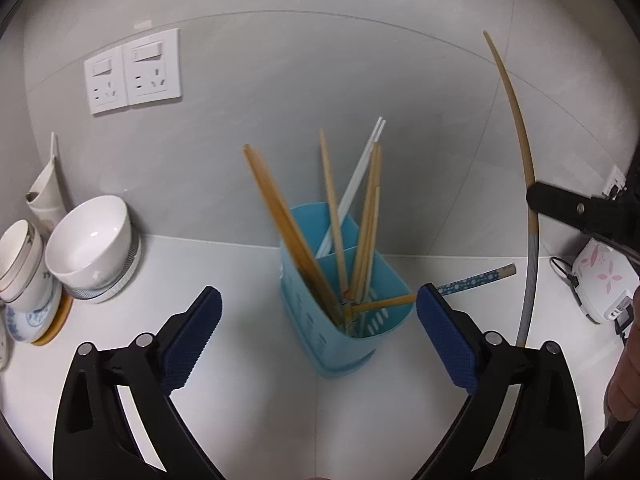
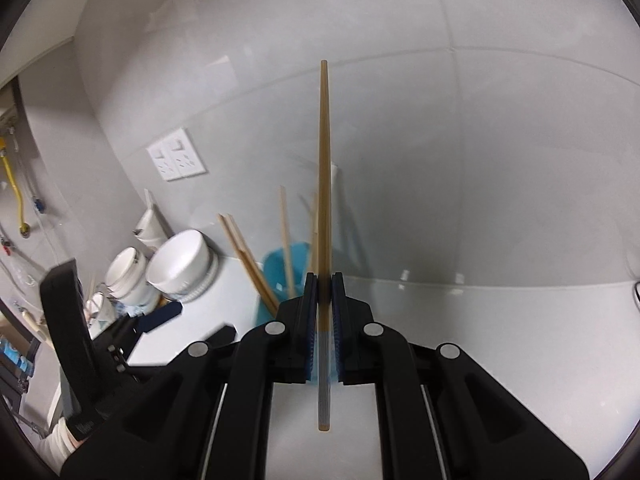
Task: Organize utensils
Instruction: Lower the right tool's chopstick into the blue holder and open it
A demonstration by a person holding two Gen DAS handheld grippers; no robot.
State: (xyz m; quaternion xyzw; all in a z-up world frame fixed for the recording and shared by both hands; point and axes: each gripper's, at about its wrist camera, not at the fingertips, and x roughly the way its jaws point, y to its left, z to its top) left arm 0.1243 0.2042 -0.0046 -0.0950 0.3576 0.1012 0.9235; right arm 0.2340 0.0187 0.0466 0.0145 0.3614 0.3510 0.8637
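Left wrist: close, looking down at blue plastic utensil holder (image 1: pixel 344 296). Right wrist: farther right, facing wall; same holder (image 2: pixel 292 268) shared.

Ahead of our left gripper (image 1: pixel 318 334) the utensil holder (image 1: pixel 340 320) stands on the table (image 1: pixel 248 392), chopsticks (image 1: pixel 292 232) inside it. Bowls (image 1: pixel 90 244) sit to its left, a patterned chopstick (image 1: pixel 476 279) lies behind-right, and sockets (image 1: pixel 132 76) are on the wall beyond.

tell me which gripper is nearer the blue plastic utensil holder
Left. The left gripper is open with the blue plastic utensil holder just ahead between its fingers; the right gripper, shut on a tan chopstick, is off to the holder's right.
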